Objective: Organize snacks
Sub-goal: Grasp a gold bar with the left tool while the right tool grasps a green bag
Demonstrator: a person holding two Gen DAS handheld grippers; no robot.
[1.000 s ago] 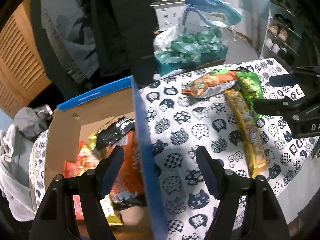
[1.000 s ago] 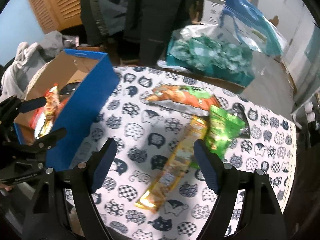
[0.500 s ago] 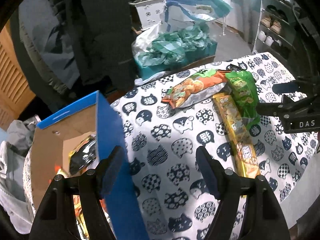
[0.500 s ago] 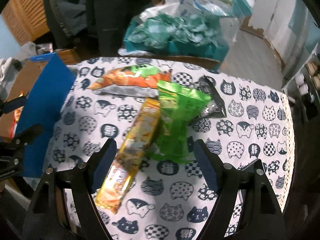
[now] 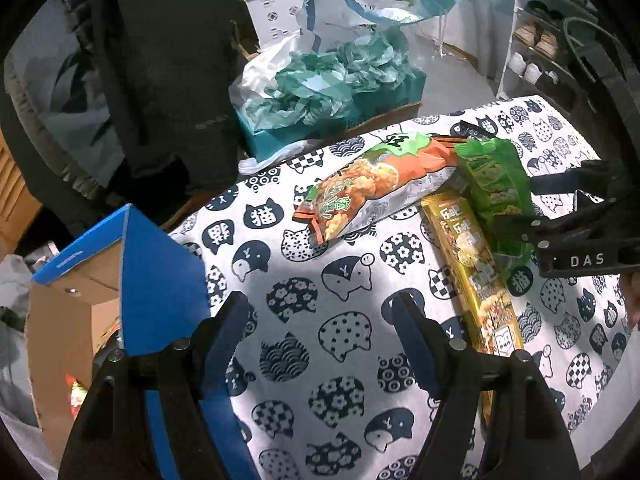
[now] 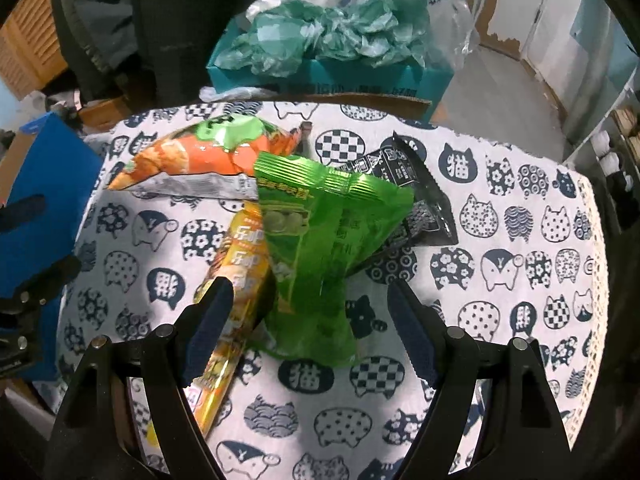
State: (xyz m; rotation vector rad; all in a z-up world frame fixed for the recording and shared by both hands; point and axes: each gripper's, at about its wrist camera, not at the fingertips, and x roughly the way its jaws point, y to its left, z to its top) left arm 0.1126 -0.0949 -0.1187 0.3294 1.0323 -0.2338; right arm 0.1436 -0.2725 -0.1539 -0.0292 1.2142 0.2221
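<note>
In the right wrist view my right gripper (image 6: 308, 296) stands open above the lower end of a green snack bag (image 6: 320, 240), its pads apart from it. A long yellow pack (image 6: 240, 264) lies beside the left finger. An orange bag (image 6: 200, 156) and a black packet (image 6: 416, 192) lie farther back. My left gripper (image 5: 320, 320) is open over the bare cat-print tablecloth (image 5: 340, 360), next to the blue cardboard box (image 5: 160, 280). The orange bag (image 5: 380, 184), green bag (image 5: 496, 184) and yellow pack (image 5: 476, 276) lie ahead to its right, with the right gripper (image 5: 532, 204) over them.
The blue box (image 6: 44, 184) at the table's left holds several snack packs. Behind the table stands a teal carton (image 6: 320, 76) stuffed with green plastic bags. Dark coats (image 5: 160, 60) hang at the back left. A shoe rack (image 5: 536, 52) is at the far right.
Both grippers have come down and moved right. The left one went from over the box to over the cloth. The right one went from beside the yellow pack to over the green bag.
</note>
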